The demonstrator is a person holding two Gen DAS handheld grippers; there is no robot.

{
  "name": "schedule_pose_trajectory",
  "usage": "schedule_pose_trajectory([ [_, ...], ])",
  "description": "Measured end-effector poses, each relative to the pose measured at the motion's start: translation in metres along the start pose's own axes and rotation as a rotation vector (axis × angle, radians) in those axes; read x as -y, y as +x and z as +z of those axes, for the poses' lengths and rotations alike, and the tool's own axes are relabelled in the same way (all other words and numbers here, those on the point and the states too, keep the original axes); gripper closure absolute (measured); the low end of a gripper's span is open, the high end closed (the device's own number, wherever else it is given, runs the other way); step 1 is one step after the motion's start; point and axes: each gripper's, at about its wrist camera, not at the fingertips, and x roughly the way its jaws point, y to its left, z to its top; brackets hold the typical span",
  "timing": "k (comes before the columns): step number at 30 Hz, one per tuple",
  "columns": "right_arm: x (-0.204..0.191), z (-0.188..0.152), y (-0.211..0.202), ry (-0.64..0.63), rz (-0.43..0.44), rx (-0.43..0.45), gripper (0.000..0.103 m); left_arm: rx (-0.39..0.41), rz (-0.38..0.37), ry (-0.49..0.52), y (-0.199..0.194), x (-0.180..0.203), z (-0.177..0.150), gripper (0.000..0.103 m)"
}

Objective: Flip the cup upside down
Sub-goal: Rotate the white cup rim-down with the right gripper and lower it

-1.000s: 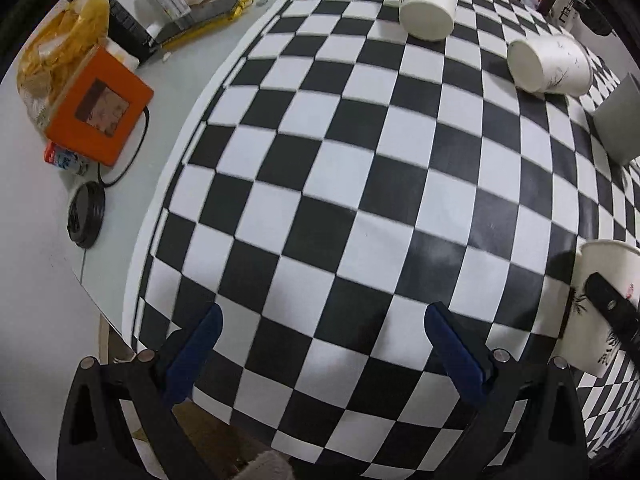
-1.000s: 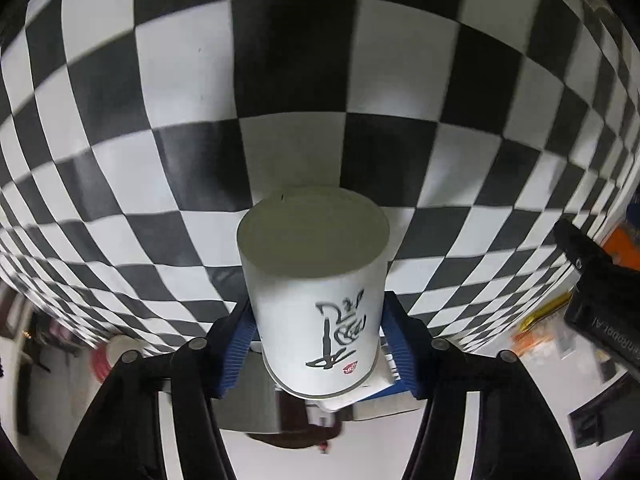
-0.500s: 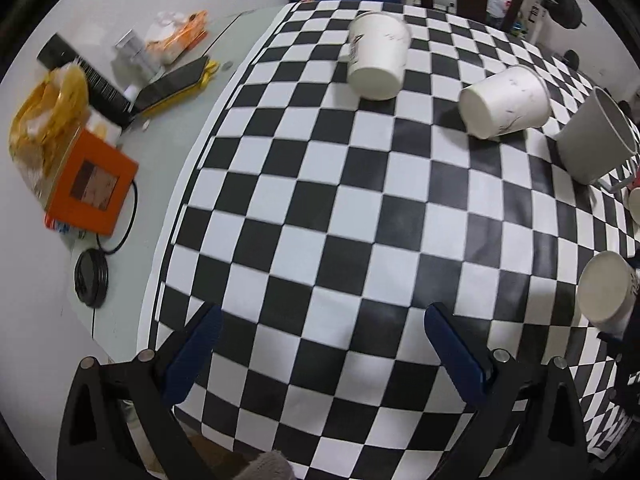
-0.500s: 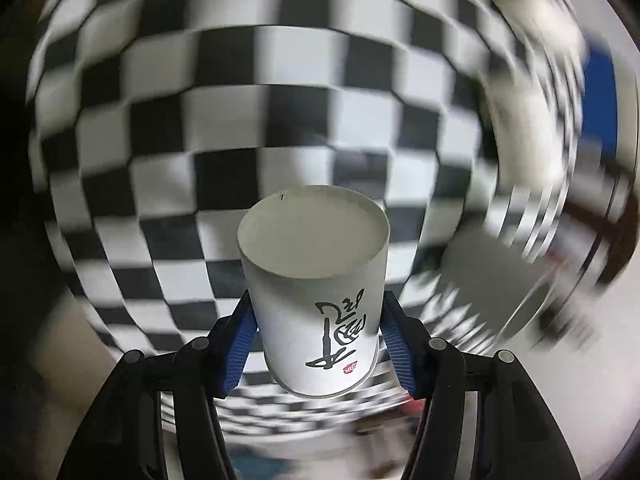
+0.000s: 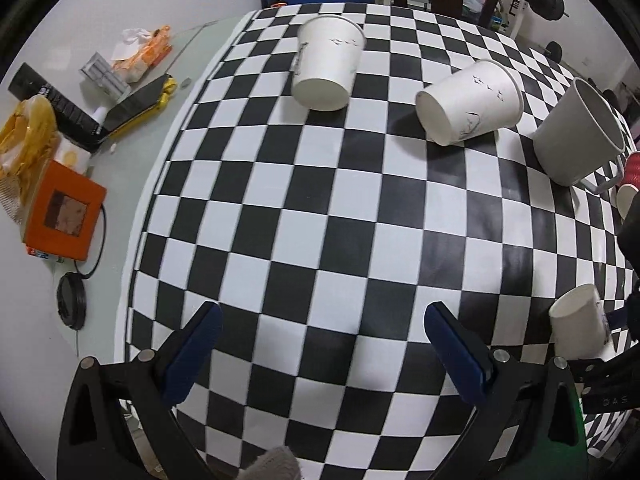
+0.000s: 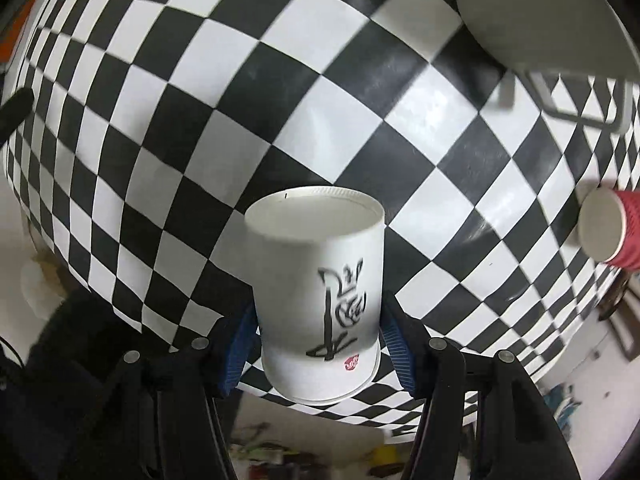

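1. The right hand-held gripper (image 6: 318, 344) is gripping the white cup (image 6: 318, 300) by its sides, near the rim end, so the base is pointing forward and the mouth toward the camera.
2. The cup is hanging above the near right part of the checkered surface (image 6: 160, 120), probably for turning it before it is set down (the mouth side is hidden).
3. The left hand-held gripper (image 5: 320, 344) is hovering open and empty, keeping away.
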Motion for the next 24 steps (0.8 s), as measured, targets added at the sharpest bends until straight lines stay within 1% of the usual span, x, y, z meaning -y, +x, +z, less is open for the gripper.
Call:
schedule_pose_trajectory([
  [3,0.009,0.001,0.006,0.04,0.014,-0.027,0.036,-0.005,-0.018,-0.009,0.002,0.002,0.001,0.0],
  [5,0.015,0.003,0.003,0.06,0.022,-0.034,0.02,-0.005,-0.03,-0.016,0.003,0.003,0.001,0.0],
  [6,0.018,0.003,-0.001,0.066,0.027,-0.02,0.018,-0.004,-0.035,-0.02,0.003,0.002,0.002,0.0],
  [11,0.021,0.005,-0.021,0.084,0.039,0.041,0.018,-0.02,-0.069,-0.027,0.008,0.003,0.005,0.0],
  [13,0.021,0.013,-0.024,0.085,0.041,0.052,0.019,-0.025,-0.068,-0.026,0.01,0.004,0.005,0.0],
  [14,0.018,0.015,-0.024,0.086,0.041,0.053,0.022,-0.028,-0.065,-0.027,0.01,0.004,0.005,0.0],
  [15,0.014,0.017,-0.024,0.094,0.039,0.06,0.029,-0.031,-0.063,-0.028,0.01,0.003,0.005,0.0],
  [16,0.013,0.022,-0.023,0.103,0.042,0.066,0.039,-0.034,-0.064,-0.03,0.01,0.003,0.005,0.0],
  [19,0.015,0.023,-0.037,0.147,0.086,0.153,0.04,-0.038,-0.065,-0.04,0.008,0.0,0.005,0.0],
  [22,0.022,0.015,-0.062,0.23,0.166,0.3,0.04,-0.041,-0.064,-0.055,0.008,-0.005,0.007,0.0],
  [24,0.027,0.012,-0.075,0.293,0.202,0.402,0.04,-0.047,-0.06,-0.07,0.01,-0.009,0.01,0.0],
])
